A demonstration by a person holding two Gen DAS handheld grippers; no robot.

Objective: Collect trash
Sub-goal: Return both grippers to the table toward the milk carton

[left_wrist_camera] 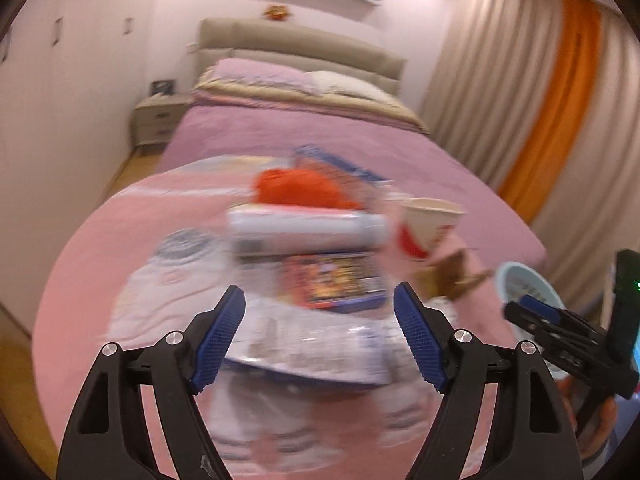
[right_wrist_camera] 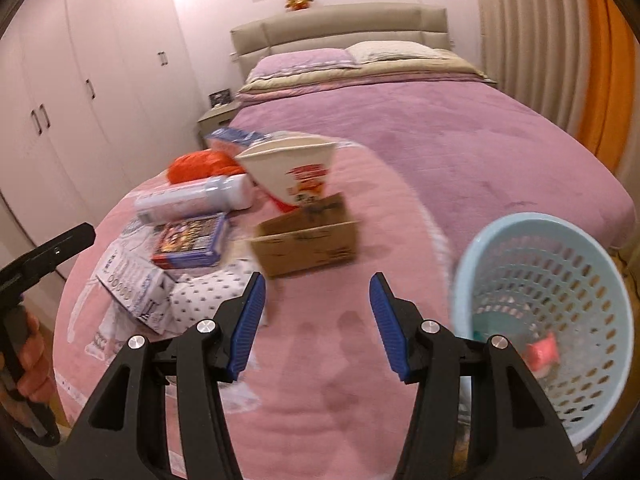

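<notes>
Trash lies on the pink blanket at the foot of the bed: a white bottle [right_wrist_camera: 192,198] on its side, a red-and-blue box [right_wrist_camera: 190,242], a white printed carton [right_wrist_camera: 134,294], an orange bag [right_wrist_camera: 196,166], a paper cup [right_wrist_camera: 292,172] and a brown cardboard box [right_wrist_camera: 308,240]. A light blue mesh bin [right_wrist_camera: 544,312] stands at the right with a pink scrap inside. My left gripper [left_wrist_camera: 320,336] is open and empty over the white carton [left_wrist_camera: 316,344], short of the red-and-blue box [left_wrist_camera: 332,278]. My right gripper [right_wrist_camera: 318,324] is open and empty in front of the cardboard box.
The bed [right_wrist_camera: 440,128] with pillows stretches ahead. White wardrobes [right_wrist_camera: 80,100] line the left wall, a nightstand [right_wrist_camera: 216,118] stands beside the headboard, and curtains [right_wrist_camera: 560,52] hang on the right. The right gripper also shows in the left wrist view [left_wrist_camera: 532,308], in front of the bin [left_wrist_camera: 528,284].
</notes>
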